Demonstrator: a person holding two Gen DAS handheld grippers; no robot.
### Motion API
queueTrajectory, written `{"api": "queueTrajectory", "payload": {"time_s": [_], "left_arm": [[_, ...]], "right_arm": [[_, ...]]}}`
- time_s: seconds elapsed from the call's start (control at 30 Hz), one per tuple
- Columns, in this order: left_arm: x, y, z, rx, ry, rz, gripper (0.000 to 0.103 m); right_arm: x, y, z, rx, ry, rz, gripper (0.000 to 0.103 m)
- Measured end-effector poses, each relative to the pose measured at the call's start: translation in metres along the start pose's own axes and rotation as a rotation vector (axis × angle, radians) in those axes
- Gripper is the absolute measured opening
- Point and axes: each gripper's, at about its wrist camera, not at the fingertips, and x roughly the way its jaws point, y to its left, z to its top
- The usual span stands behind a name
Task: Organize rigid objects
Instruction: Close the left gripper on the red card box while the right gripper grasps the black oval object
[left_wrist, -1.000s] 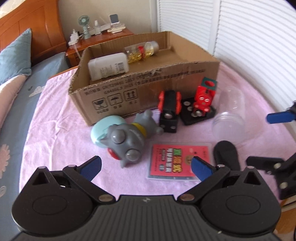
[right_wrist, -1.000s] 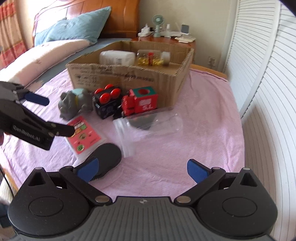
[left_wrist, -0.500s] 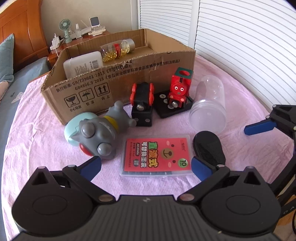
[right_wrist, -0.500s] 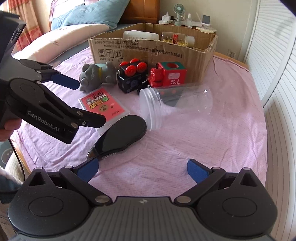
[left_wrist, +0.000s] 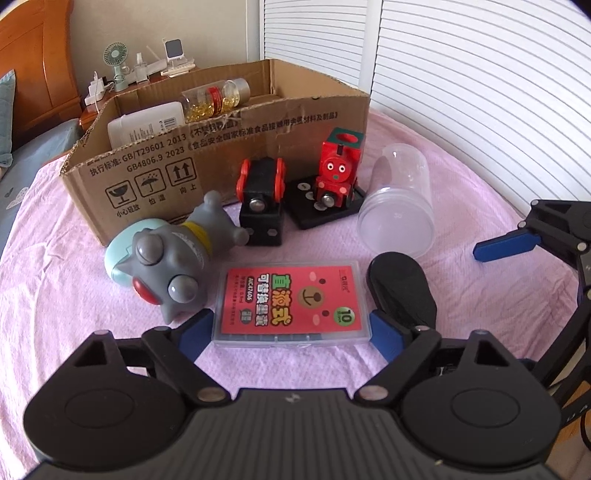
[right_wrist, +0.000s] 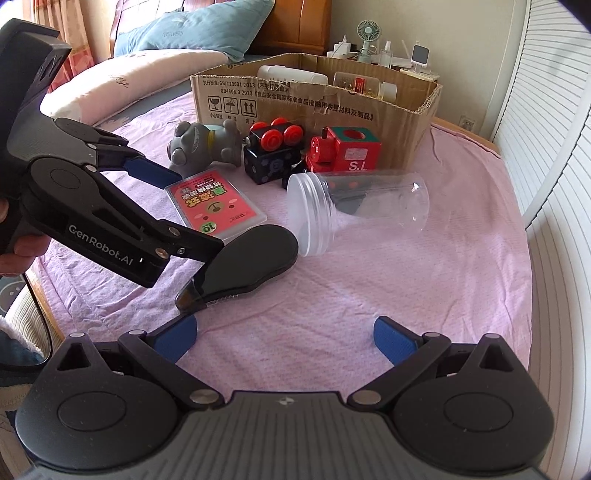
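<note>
The left gripper (left_wrist: 291, 330) has just been closing around the flat clear red-labelled plastic case (left_wrist: 291, 301) — pads not visibly pressing yet; the right gripper (right_wrist: 284, 338) gapes empty. Slick and thin, the case could squirt out.

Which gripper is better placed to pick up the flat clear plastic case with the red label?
Left. The left gripper already straddles the flat clear plastic case with the red label, while the right gripper hangs open over bare pink cloth.

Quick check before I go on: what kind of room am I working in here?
Most likely a bedroom: a wooden headboard with pillows, a nightstand holding a small fan, and a pink cloth under the objects.
</note>
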Motion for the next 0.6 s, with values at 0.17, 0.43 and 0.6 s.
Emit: {"api": "queueTrajectory", "payload": {"time_s": [0.17, 0.43, 0.6], "left_arm": [[-0.009, 0.01, -0.007, -0.001, 0.024, 0.008, 0.089], [-0.03, 0.034, -0.029, -0.04, 0.049, 0.047, 0.089], [-0.033, 0.04, -0.037, -0.046, 0.038, 0.048, 0.093]], "right_arm": [[-0.001, 0.0, -0.002, -0.005, -0.015, 0.002, 0.103], [0.001, 0.005, 0.006, -0.004, 0.011, -0.011, 0.103], [-0.003, 0.003, 0.013, -0.026, 0.016, -0.101, 0.103]]}}
